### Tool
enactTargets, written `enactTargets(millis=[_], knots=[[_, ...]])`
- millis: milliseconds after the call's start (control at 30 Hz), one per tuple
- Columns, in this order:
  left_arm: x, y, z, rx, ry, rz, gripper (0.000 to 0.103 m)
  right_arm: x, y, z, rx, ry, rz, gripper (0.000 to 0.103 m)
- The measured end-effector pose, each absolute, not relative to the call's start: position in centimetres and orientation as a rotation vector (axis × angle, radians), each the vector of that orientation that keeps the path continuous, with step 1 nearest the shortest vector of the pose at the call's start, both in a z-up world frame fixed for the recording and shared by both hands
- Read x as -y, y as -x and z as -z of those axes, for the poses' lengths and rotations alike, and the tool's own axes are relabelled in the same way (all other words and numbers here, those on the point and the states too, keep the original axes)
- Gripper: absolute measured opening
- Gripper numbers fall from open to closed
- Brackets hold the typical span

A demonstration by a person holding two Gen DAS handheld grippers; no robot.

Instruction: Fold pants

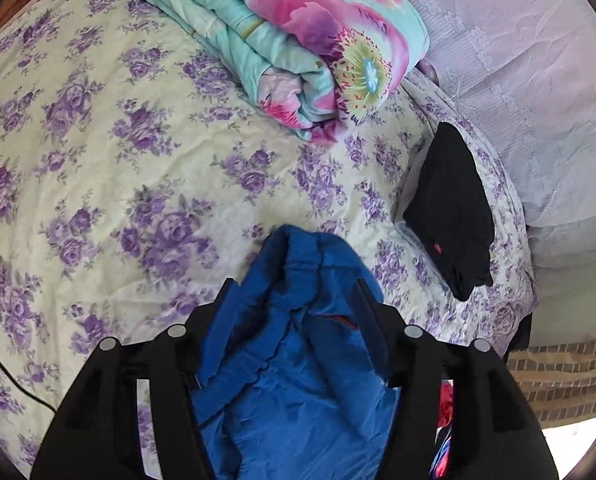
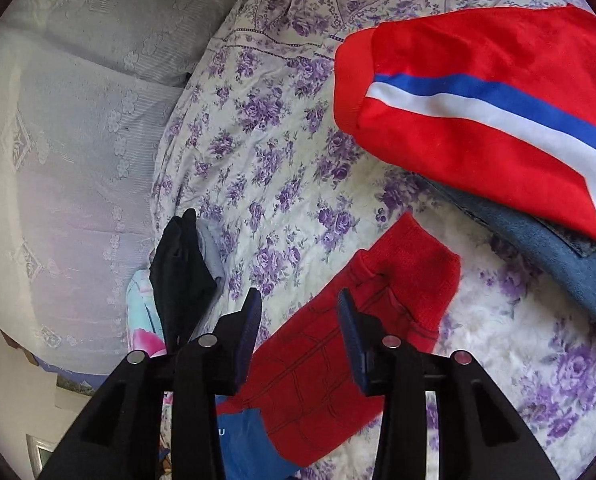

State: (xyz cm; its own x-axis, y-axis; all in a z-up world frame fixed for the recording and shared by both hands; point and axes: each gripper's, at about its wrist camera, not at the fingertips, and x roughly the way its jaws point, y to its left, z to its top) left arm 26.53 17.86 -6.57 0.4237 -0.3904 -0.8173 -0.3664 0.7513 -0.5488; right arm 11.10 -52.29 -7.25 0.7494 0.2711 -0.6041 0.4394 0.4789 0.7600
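In the left wrist view my left gripper [image 1: 296,292] is shut on the bunched waistband of the blue pants [image 1: 294,380], held above the floral bed sheet [image 1: 118,140]; the blue cloth fills the space between the fingers and hangs toward the camera. In the right wrist view my right gripper [image 2: 300,304] is open and empty, hovering over a red knit garment with a web pattern [image 2: 338,368]. A blue patch [image 2: 250,440] shows under the red garment at the bottom; I cannot tell whether it belongs to the pants.
A rolled floral quilt [image 1: 298,40] lies at the back of the bed. Folded black clothing [image 1: 450,216] lies near the bed's right side, also seen in the right wrist view [image 2: 182,276]. A red garment with blue and white stripes [image 2: 478,100] lies on a blue-grey cloth [image 2: 558,264]. A lilac lace cover [image 1: 518,60] borders the sheet.
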Motion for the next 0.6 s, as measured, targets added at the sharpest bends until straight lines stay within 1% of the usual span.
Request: enactTargets(millis=[67, 200, 267, 433, 600], knots=[[-18.3, -24.3, 6.7, -1.178, 0.721, 0.038, 0.057, 52.4, -8.7, 6.8, -0.745, -1.121, 0.111, 0.048], [-19.1, -19.7, 7.4, -1.214, 0.652, 0.065, 0.057, 51.8, -3.3, 5.9, -0.748, -1.116, 0.122, 0.051], [-19.6, -17.6, 8.2, -1.238, 0.676, 0.085, 0.058, 51.3, -0.6, 5.8, -0.756, -1.128, 0.128, 0.055], [-20.0, -14.0, 11.3, -1.285, 0.775, 0.125, 0.060, 49.8, 6.2, 5.9, -0.773, -1.184, 0.146, 0.056], [-18.4, -14.5, 13.2, -1.289, 0.818, 0.163, 0.060, 48.3, 11.8, 6.9, -0.790, -1.265, 0.171, 0.056]])
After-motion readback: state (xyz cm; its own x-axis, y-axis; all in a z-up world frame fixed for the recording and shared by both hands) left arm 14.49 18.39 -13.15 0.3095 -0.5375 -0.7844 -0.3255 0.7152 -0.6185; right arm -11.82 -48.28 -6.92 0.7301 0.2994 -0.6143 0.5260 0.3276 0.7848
